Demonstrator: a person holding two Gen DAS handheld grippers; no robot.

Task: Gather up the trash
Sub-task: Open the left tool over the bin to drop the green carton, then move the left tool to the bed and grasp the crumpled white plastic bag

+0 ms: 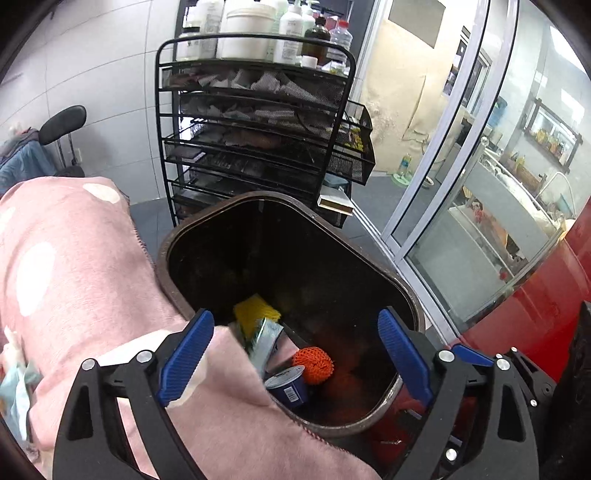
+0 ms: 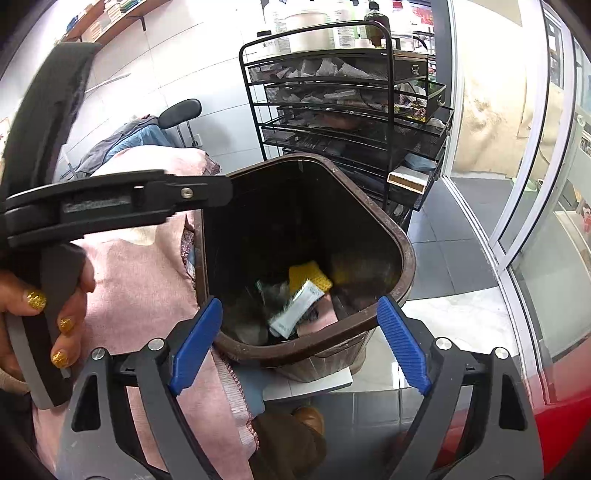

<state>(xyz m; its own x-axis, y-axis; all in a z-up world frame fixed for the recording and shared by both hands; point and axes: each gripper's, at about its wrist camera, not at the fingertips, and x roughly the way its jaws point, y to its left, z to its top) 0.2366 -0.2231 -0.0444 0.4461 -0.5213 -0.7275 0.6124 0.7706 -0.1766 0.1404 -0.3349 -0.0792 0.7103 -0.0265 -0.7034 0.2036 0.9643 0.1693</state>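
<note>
- My left tongs [image 1: 295, 354]: released, blue pads spread wide, nothing between them; they hang over the near rim of the brown trash bin [image 1: 384, 254].
- My right tongs [image 2: 299, 347]: released likewise, blue pads apart, empty, poised above the near rim of the same trash bin [image 2: 399, 254].
- Trash bin: dark brown, open-topped, tilted in both views; its near left edge lies against the pink blanket [image 1: 74, 280].
- Bin contents, left wrist view: a yellow sponge [image 1: 253, 312] toward the back, a silvery-green wrapper [image 1: 264, 343] leaning against it, an orange mesh scrubber [image 1: 313, 364] in front, and a dark blue cup [image 1: 287, 386] with a barcode nearest the rim.
- Bin contents, right wrist view: the yellow sponge [image 2: 309, 277] and a white-grey sachet [image 2: 295, 310] lying across crumpled dark scraps.
- Left hand [image 2: 44, 306], seen from the right wrist camera: gold glitter nails, wrapped round the grip of the other tool at the frame's left edge.
- Pink blanket: white polka dots, stitched hem, covering the area left of the bin.
- Black wire rack [image 1: 255, 129]: behind the bin, mesh drawers stuffed with papers, white bottles [image 1: 251, 33] on top.
- Glass door [image 1: 480, 177]: aluminium frame, to the right of the bin.
</note>
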